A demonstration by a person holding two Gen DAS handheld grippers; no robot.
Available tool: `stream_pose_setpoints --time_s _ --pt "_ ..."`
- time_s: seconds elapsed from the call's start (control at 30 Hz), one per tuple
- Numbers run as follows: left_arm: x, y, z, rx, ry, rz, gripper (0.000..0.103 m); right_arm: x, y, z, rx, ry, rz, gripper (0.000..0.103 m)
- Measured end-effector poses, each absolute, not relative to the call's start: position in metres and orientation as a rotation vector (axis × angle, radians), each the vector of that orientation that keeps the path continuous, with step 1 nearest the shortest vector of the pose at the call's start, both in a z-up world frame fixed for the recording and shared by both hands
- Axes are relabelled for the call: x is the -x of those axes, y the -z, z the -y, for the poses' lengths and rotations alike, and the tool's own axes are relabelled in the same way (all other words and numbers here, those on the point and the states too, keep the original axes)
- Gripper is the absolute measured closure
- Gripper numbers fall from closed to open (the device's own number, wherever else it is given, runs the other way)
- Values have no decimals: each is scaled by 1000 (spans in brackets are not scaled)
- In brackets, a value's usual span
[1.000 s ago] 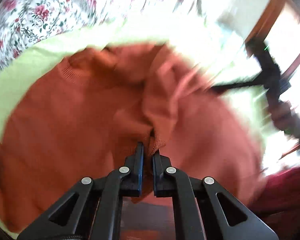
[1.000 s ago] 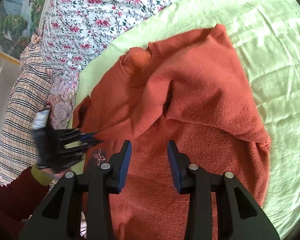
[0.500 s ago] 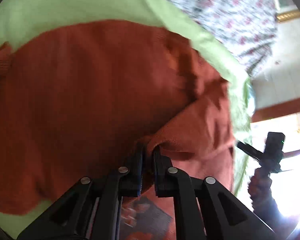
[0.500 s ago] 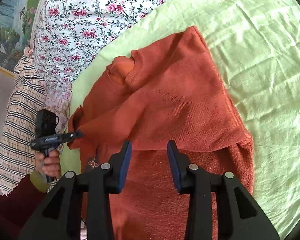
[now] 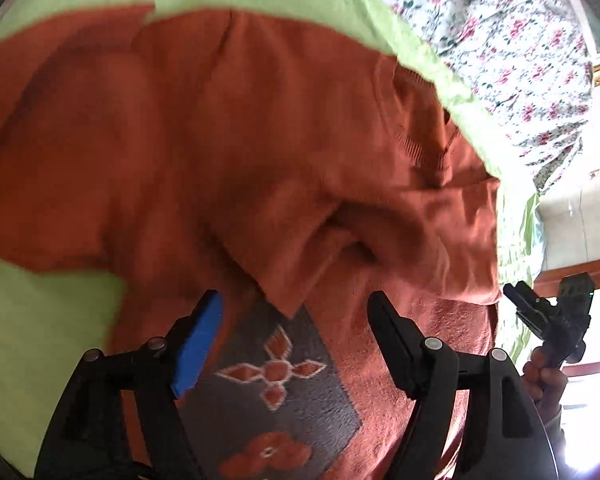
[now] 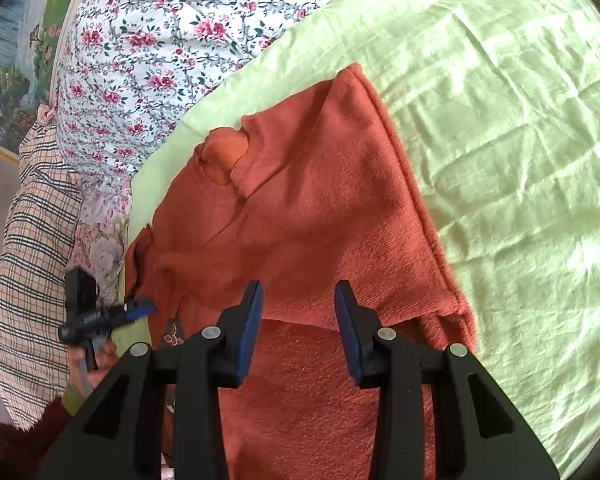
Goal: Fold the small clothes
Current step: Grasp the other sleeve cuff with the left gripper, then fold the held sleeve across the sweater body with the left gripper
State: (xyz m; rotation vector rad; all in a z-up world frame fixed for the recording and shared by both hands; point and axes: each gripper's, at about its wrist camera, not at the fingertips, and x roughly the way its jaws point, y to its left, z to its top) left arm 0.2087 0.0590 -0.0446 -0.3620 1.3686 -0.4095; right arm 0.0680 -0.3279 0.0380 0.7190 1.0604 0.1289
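Note:
An orange knit sweater (image 6: 320, 208) lies on the green sheet (image 6: 520, 128), its sleeve folded across the body. In the left wrist view the sweater (image 5: 220, 140) fills the frame, and a grey patch with an orange flower (image 5: 272, 376) shows on its front. My left gripper (image 5: 296, 300) hovers low over it with its jaws opening. The corner of the folded sleeve (image 5: 288, 280) lies loose between the tips, and neither pad presses on it. My right gripper (image 6: 299, 288) stands partly open above the fold edge, holding nothing. The left gripper (image 6: 140, 309) shows at the sweater's left edge.
A flowered cover (image 6: 148, 52) and a checked cloth (image 6: 32, 248) border the sheet at the left and far side. A picture frame (image 6: 16, 64) leans beyond them. The right gripper (image 5: 540, 316) and its hand (image 5: 544, 376) appear at the right edge of the left wrist view.
The left gripper was shut on the sleeve and has let it go, its jaws spreading wide. It rolled and came down toward the sweater, and the sleeve now lies folded across the body.

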Motion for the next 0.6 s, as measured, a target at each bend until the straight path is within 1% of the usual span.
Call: stream_pose_setpoints --time_s 0.1,0.13,0.17,0.2,0.23,0.27,0.33,0.4,0.53,0.6 --pt "-213 56 -42 384 367 -1347 32 -71 -35 327 -716 -123 -1070 64" --pt "-217 56 -41 383 354 -1325 41 -72 -35 327 -712 -117 -1071 64" --pt "-219 55 -40 384 348 -1305 65 -73 -35 327 -708 -111 -1069 64" --pt "-223 55 -40 394 349 -1295 81 -73 -36 328 -707 -105 -1063 64" --pt "-224 54 -44 416 362 -1297 102 -72 -37 329 -706 -99 -1058 64" --pt "-225 49 -47 431 373 -1286 100 -72 -38 332 -705 -91 -1053 64" --pt "-219 22 -54 402 398 -1194 101 -71 -41 338 -701 -73 -1046 64" --pt "-215 6 -65 387 401 -1141 101 -71 -44 346 -689 -47 -1033 64" --pt "-219 21 -91 395 349 -1209 101 -79 -42 360 -641 17 -1025 64" --pt "-214 19 -96 427 371 -1206 101 -90 -35 364 -633 46 -1041 64"
